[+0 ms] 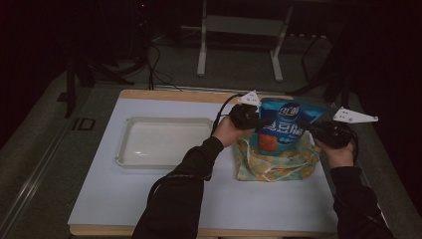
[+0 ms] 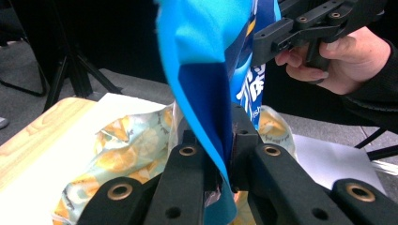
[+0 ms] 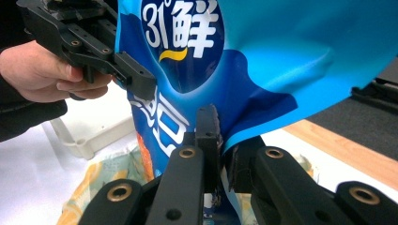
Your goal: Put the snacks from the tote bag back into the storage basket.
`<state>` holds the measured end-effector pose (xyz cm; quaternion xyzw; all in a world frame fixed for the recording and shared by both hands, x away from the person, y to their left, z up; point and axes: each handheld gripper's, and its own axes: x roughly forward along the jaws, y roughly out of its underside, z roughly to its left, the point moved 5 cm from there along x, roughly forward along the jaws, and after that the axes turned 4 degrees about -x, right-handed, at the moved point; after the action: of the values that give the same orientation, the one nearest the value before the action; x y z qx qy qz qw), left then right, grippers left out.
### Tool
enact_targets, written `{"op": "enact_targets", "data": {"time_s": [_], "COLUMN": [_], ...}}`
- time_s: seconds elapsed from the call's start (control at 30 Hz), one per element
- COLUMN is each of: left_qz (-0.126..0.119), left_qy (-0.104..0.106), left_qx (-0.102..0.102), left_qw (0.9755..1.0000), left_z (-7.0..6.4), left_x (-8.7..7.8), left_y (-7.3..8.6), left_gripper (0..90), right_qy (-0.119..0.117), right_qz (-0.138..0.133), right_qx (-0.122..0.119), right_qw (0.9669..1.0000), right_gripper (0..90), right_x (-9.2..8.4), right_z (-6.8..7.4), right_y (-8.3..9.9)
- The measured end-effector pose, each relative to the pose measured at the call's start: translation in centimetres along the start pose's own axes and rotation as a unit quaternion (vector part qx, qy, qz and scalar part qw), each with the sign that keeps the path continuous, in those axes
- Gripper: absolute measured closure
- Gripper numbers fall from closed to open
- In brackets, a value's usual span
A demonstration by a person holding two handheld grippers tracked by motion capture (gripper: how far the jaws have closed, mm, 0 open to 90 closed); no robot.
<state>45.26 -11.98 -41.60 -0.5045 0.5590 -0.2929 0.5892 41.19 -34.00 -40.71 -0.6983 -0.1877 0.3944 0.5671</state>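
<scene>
Looking down from the high view, I see a glossy blue foil snack bag point(image 1: 283, 125) held upright between my two tools, above a crumpled yellow-and-pale-green patterned plastic bag point(image 1: 274, 163) lying on the white counter point(image 1: 149, 194). My left hand-held gripper point(image 1: 260, 121) meets the snack bag's left edge, my right hand-held gripper point(image 1: 307, 126) its right edge. A shallow translucent white plastic tray point(image 1: 164, 141) sits well apart to the left.

Left gripper view: jaws pinched narrow on a fold of the blue bag point(image 2: 211, 93), film clamped between them. Patterned plastic bag point(image 2: 126, 150) lies below. Opposite hand point(image 2: 349, 63) grips the other tool across the bag.

Right gripper view: jaws likewise closed tight on the bag's edge point(image 3: 281, 61), white characters printed on its front. The left tool's black jaw touches the bag's far edge; tray corner point(image 3: 91, 136) beyond.
</scene>
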Motion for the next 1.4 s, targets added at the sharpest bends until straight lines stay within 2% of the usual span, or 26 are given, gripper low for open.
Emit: {"op": "enact_targets", "data": {"time_s": [0.23, 0.43, 0.77, 1.03, 1.23, 1.4], "left_qz": [0.002, 0.002, -0.006, -0.004, -0.003, -0.005], "left_qy": [-0.006, -0.007, -0.007, -0.009, -0.023, -0.031], "left_qx": [0.017, 0.023, 0.028, 0.033, 0.042, 0.044], "left_qw": [0.9998, 0.9997, 0.9996, 0.9994, 0.9989, 0.9986], "left_z": [-0.7, -1.2, -1.6, -1.7, -1.8, -1.7], "left_x": [-0.8, -1.4, -2.4, -3.9, -5.9, -7.4], "left_y": [-1.8, -3.8, -6.1, -7.2, -8.1, -8.3], "left_gripper": [87.9, 88.2, 88.7, 89.0, 89.1, 89.1], "right_qy": [0.004, 0.01, 0.018, 0.016, 0.01, 0.007], "right_qz": [-0.007, -0.015, -0.018, -0.015, -0.023, -0.019], "right_qx": [-0.007, -0.011, -0.025, -0.036, -0.038, -0.047], "right_qw": [0.9999, 0.9998, 0.9994, 0.9991, 0.9989, 0.9987], "right_gripper": [86.4, 87.0, 87.5, 87.6, 87.7, 87.7], "right_x": [-0.9, -1.9, -3.0, -2.9, -2.3, -1.7], "right_z": [0.2, 0.3, 0.4, 0.9, 1.6, 2.4], "right_y": [-1.6, -3.2, -5.8, -7.6, -9.2, -10.5]}}
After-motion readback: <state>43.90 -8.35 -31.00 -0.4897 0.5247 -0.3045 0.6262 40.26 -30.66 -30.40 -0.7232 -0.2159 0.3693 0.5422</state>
